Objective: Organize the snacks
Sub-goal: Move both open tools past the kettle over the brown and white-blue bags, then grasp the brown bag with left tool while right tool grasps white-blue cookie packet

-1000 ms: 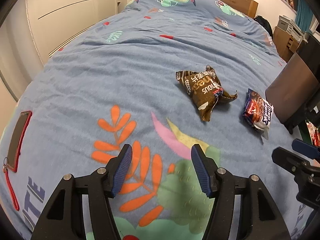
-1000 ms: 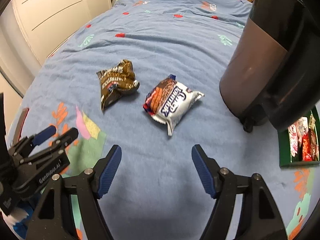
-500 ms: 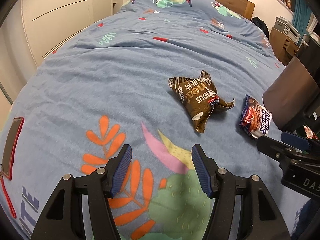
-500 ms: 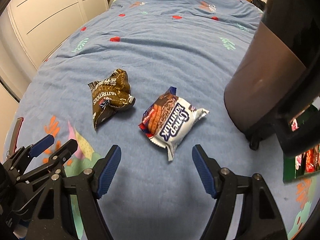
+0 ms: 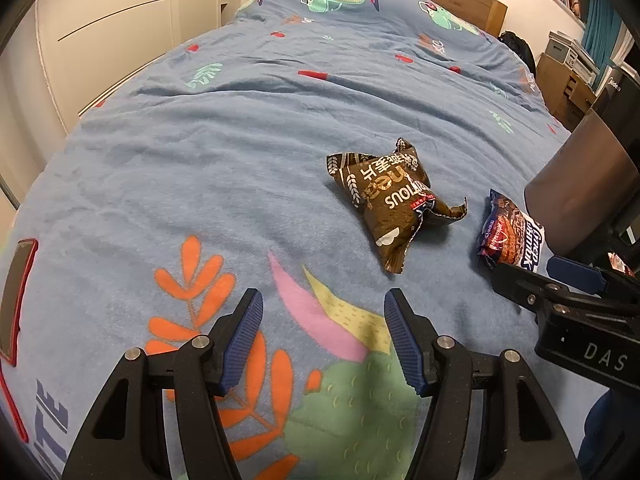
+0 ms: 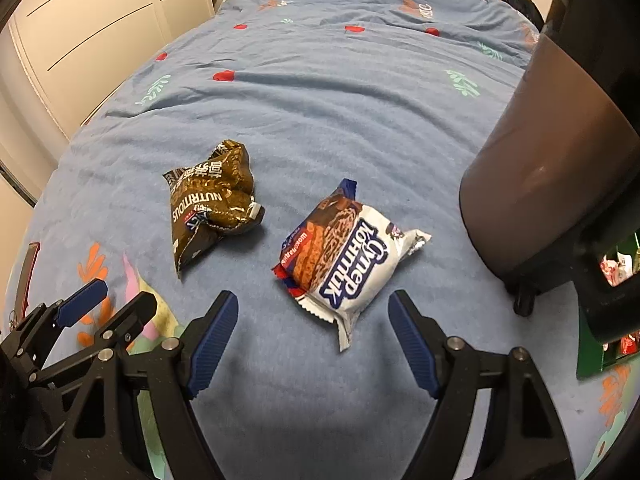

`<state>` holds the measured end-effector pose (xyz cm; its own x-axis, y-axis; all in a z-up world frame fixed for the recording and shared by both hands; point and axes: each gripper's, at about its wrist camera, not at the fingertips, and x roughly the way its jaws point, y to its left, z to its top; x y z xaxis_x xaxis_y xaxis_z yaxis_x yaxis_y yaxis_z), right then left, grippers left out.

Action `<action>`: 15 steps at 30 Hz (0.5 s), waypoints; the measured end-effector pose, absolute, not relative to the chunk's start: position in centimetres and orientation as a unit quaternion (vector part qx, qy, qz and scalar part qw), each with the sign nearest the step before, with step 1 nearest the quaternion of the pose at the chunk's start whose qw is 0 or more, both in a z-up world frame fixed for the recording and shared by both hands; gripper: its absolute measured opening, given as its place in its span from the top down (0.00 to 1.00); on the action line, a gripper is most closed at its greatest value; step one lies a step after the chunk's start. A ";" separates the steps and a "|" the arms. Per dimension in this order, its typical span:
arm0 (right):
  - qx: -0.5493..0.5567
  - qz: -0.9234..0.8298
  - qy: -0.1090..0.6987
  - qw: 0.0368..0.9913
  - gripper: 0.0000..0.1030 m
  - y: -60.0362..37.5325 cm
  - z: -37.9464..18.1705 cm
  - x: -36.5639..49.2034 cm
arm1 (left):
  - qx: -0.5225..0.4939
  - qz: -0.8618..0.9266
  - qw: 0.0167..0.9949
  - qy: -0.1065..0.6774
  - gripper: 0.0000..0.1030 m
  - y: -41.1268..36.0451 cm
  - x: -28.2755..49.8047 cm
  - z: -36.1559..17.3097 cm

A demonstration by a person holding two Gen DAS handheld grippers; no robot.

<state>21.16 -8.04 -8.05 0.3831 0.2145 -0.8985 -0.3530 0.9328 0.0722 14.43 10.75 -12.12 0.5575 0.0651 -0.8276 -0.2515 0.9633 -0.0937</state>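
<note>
Two snack packets lie on a blue patterned bedspread (image 5: 224,168). One is a crumpled brown bag (image 5: 394,202) (image 6: 208,202); the other is a white, blue and red biscuit packet (image 6: 340,258) (image 5: 510,236). My right gripper (image 6: 312,334) hovers open just in front of the biscuit packet, whose near end reaches between the fingertips without touching them. My left gripper (image 5: 322,330) stands open over the printed leaves, short of the brown bag, with nothing between its fingers. Each gripper shows at the edge of the other's view.
A dark grey bin (image 6: 548,184) stands on the bed at the right. Behind it a green tray (image 6: 612,312) holds several wrapped snacks. A red-edged phone (image 5: 18,296) lies at the far left. White cupboards flank the bed's left side.
My right gripper has come closer to the biscuit packet, which now reaches between its fingertips. The left gripper's view has shifted slightly, and the right gripper shows larger at its edge.
</note>
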 end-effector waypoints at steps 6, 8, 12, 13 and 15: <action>-0.066 0.173 0.529 0.828 0.00 -7.6 -8.5 21.9 | -0.114 0.090 0.875 0.462 0.44 11.2 14.6 -12.2; -0.066 0.172 0.530 0.828 0.00 -7.6 -8.6 21.9 | -0.125 0.094 0.876 0.457 0.44 11.7 14.6 -11.9; -0.063 0.169 0.532 0.828 0.00 -7.6 -8.9 22.2 | -0.162 0.094 0.876 0.444 0.43 13.3 15.2 -11.0; -0.062 0.168 0.532 0.828 0.00 -7.7 -9.0 22.3 | -0.172 0.086 0.877 0.441 0.42 13.5 15.7 -10.6; -0.061 0.167 0.532 0.828 0.00 -7.7 -9.1 22.5 | -0.191 0.065 0.874 0.441 0.42 13.6 16.7 -10.2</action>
<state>22.47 -7.72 -9.11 0.3781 0.2114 -0.9013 -0.3410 0.9369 0.0767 16.69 13.56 -10.19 0.6021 -0.0546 -0.7966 -0.2828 0.9184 -0.2767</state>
